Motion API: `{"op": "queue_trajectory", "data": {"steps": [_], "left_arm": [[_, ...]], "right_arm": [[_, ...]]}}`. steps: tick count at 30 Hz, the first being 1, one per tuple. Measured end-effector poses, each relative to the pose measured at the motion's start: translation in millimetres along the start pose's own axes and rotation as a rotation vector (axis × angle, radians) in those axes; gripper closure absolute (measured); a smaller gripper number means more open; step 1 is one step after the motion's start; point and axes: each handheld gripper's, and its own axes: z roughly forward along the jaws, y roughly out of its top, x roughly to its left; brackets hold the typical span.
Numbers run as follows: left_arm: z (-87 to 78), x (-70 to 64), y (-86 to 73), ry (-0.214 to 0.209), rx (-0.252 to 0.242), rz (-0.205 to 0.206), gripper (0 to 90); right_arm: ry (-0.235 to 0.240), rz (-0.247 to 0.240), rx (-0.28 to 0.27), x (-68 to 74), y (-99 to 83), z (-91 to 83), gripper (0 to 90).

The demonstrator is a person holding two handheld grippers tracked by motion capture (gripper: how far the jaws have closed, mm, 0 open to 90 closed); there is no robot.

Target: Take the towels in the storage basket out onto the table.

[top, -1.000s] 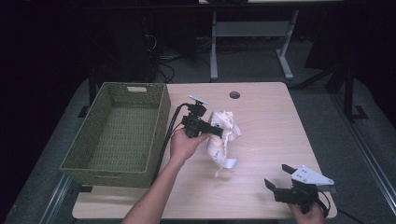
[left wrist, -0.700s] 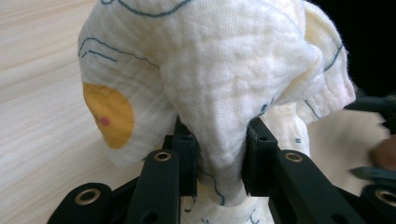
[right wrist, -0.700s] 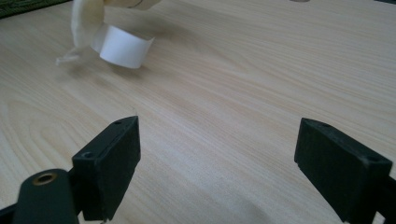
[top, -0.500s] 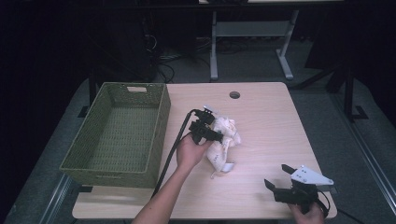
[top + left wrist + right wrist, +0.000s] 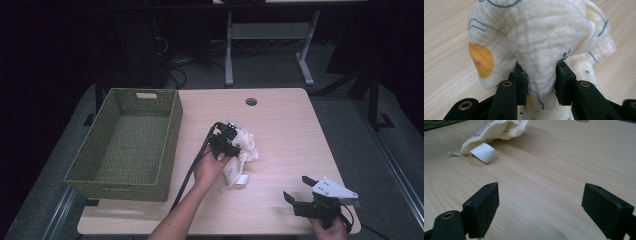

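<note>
Dark room with cables and a grey stand on the floor behind; light wooden table [image 5: 290, 125] in the middle, round hole [image 5: 251, 101] near its far edge; green woven basket [image 5: 125, 145] on the table's left side, nothing visible inside; cream cloth [image 5: 245, 147] bunched near the table's centre, just right of the basket, printed with thin blue lines and an orange patch [image 5: 482, 60]; white label [image 5: 484, 152] at the cloth's near end, lying on the wood; left gripper [image 5: 226, 144] at the cloth, held by a hand [image 5: 210, 170], black cable running back along the forearm; its jaws closed on a thick fold of the cloth, fabric bulging above and spilling past them in the left gripper view; right gripper [image 5: 300, 192] at the table's near right corner, well apart from the cloth, low over bare wood; its jaws spread wide with nothing between them.
</note>
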Motion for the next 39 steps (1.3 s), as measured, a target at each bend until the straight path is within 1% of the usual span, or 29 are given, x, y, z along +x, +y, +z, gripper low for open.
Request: {"op": "queue_trajectory", "data": {"steps": [2,4,5,7,9,10,14,17,20,22,24,26,28,29,33,36,38,39], "left_arm": [[3.0,0.2,-0.2,-0.001,0.005,-0.002,64.7],[6.1,0.0,-0.6,-0.013,0.02,0.003,61.9],[7.4,-0.7,-1.1,-0.007,0.023,0.008,61.8],[9.4,-1.6,-2.0,0.017,0.027,0.022,62.4],[11.1,-0.7,-2.9,0.023,0.032,0.021,63.0],[11.7,-0.3,-3.5,0.024,0.033,0.015,63.1],[11.1,0.7,-5.0,0.033,0.021,0.02,63.1],[9.1,0.3,-4.8,0.037,-0.003,0.009,61.6],[6.3,1.2,-4.5,0.018,-0.02,0.005,59.7],[4.3,0.4,-4.9,0.003,-0.039,-0.005,59.1],[1.9,-0.3,-5.0,0.004,-0.047,0.003,56.1],[-0.6,-1.2,-5.0,-0.007,-0.06,0.0,54.7],[-4.6,-2.3,-5.4,-0.017,-0.083,-0.007,50.9],[-6.2,-2.2,-5.7,-0.02,-0.096,-0.004,48.4],[-12.9,-2.8,-6.8,-0.038,-0.126,-0.006,42.4],[-16.2,-2.9,-7.9,-0.044,-0.135,0.003,39.0],[-17.9,-1.9,-9.6,-0.058,-0.134,0.01,39.4],[-18.3,-2.0,-11.0,-0.053,-0.135,0.009,39.4]], "right_arm": [[0.0,-0.003,0.0,0.1,-0.1,0.2,13.9],[-0.003,-0.005,0.002,0.3,-0.1,0.4,13.8],[-0.005,-0.005,0.0,0.4,-0.1,0.4,13.8],[-0.006,-0.003,-0.001,0.4,-0.1,0.3,13.8],[-0.007,-0.003,-0.001,0.4,-0.1,0.3,13.8],[-0.007,-0.003,-0.001,0.6,-0.1,0.2,13.8],[-0.007,-0.004,0.001,0.7,-0.2,0.4,13.8],[-0.006,-0.004,0.002,0.7,-0.3,0.5,13.8],[-0.007,-0.004,0.002,0.7,-0.3,0.5,13.8],[-0.007,-0.005,0.002,1.0,-0.1,0.5,13.8],[-0.007,-0.007,0.004,1.3,-0.1,1.0,13.8],[-0.006,-0.006,0.006,1.8,-0.1,1.3,13.8],[-0.006,-0.004,0.004,2.0,-0.1,1.1,13.8],[-0.003,0.001,0.004,2.5,0.2,1.0,13.8],[-0.004,-0.008,0.003,3.9,1.1,1.8,13.8],[-0.003,-0.014,0.007,4.6,1.0,2.2,13.8],[-0.002,-0.015,0.012,4.7,0.6,2.8,13.8],[-0.002,-0.015,0.012,4.7,0.6,2.8,13.8]]}}
